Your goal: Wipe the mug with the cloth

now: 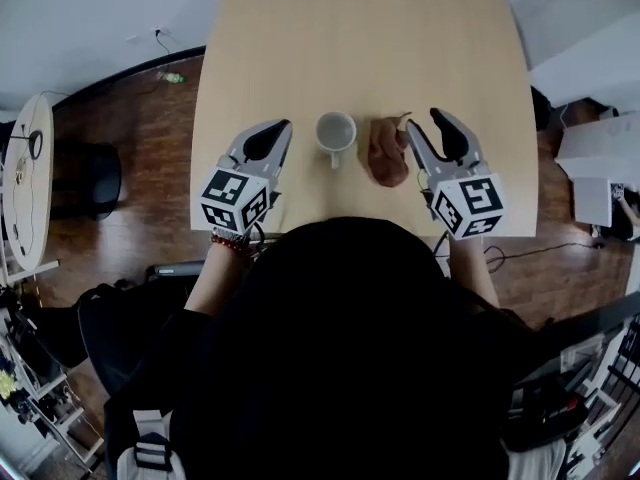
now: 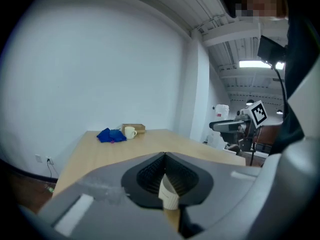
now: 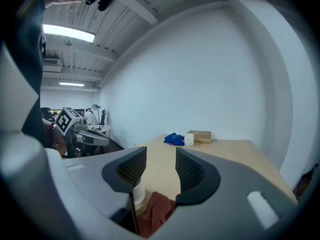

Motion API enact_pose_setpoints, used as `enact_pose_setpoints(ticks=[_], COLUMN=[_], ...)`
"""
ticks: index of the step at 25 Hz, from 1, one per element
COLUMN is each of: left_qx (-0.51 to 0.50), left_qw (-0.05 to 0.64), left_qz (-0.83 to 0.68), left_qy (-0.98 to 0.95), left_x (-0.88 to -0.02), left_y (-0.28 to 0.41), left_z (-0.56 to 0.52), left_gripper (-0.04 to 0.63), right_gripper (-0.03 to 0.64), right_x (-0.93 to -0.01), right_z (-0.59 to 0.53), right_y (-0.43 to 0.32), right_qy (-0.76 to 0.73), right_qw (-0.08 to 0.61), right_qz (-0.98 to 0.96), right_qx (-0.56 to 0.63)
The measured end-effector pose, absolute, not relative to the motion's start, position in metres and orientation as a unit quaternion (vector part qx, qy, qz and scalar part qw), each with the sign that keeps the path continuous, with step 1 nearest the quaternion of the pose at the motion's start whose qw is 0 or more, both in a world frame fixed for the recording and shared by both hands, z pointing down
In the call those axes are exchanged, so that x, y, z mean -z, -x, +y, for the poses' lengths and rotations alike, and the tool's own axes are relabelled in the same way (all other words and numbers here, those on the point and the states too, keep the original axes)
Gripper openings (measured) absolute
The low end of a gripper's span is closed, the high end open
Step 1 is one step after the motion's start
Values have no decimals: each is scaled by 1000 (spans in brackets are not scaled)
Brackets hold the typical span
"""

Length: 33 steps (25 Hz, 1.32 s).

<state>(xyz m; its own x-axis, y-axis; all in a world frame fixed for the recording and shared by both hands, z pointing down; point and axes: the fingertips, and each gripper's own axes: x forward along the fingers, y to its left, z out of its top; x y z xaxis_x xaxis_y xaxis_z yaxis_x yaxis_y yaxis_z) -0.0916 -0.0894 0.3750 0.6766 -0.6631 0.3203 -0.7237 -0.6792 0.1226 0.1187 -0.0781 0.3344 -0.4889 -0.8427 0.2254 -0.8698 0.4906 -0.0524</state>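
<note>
- Standing upright on the desk (image 1: pixel 400 48), the white mug (image 1: pixel 336 131) has its handle turned toward the person.
- Brown cloth (image 1: pixel 387 153) lies crumpled just right of the mug.
- Left gripper (image 1: pixel 283 128): jaws pressed together, empty.
- Right gripper (image 1: pixel 423 121): jaws spread, nothing between them, above the cloth.
- Each cube (image 1: pixel 235 200) bears black-and-white square markers.

- I see a pale wooden table (image 1: pixel 400 58) under my left claw (image 1: pixel 283 128) and right claw (image 1: pixel 421 125), running far ahead of both.
- Dark plank floor (image 1: pixel 140 158) lies left of the left claw.
- A plain white wall (image 2: pixel 100 69) stands ahead of both claws.
- A strip light (image 3: pixel 69 33) glows high, left of the right claw.
</note>
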Motion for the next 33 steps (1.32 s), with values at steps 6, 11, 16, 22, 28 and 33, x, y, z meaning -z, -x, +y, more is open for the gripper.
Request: enact_pose_setpoints(ticks=[6,11,16,22,28,33], left_qx=[-89,-95,-96,-89,-62,-55], left_qw=[93,84,83,82,80,80], left_qz=[-383,-386,-384,-383,-389,-397], left_qy=[-915,-914,-914,-916,-915,-912], left_x=[-332,-336,-336,-329,-311,-308], left_y=[82,77,81,78,75,81], left_z=[-92,-91,-87,-88,-90,-93], left_gripper=[6,6,6,6,6,6], right_gripper=[172,152,152,152,152,152], right_x=[-314,-318,-319,-316,-313,-319], right_z=[-75,-73,-74,-67,-64,-63], right_y=[-124,-124,-114,-79,-72,-76], right_qy=[-512,-517,-506,-464,-455,-461], right_qw=[68,80,88,94,96,97], right_qz=[-854,-850,-855,-879,-884,-881], right_qx=[-69,-66,-65,-51,-41,-51])
